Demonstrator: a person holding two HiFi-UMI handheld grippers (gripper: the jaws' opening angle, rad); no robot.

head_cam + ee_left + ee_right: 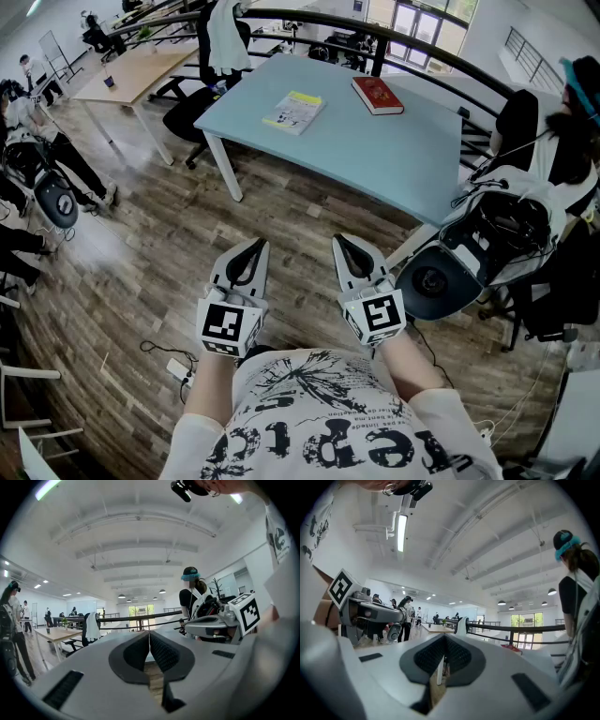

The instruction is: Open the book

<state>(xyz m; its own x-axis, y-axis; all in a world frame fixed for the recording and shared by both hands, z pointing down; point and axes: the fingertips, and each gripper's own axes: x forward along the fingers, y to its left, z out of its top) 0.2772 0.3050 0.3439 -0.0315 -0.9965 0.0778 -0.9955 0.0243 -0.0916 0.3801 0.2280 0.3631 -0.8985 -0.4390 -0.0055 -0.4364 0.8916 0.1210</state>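
Above the wood floor (141, 281), we hold left gripper (254, 249) and right gripper (347, 249) level, both pressed together and empty, since the red book (378, 95) lies well ahead on the table (412, 159).

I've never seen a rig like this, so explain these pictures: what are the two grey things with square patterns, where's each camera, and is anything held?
A person holds a two-jaw tool in each hand; the patterned cubes are part of them. The head view looks down from the person's head onto the left tool and right tool over a wooden floor. The other two pictures come from a camera on each tool, looking along its jaws. Both tools are shut and hold nothing. Ahead, a light blue table bears a closed red book and a closed yellow-and-white booklet, both untouched.
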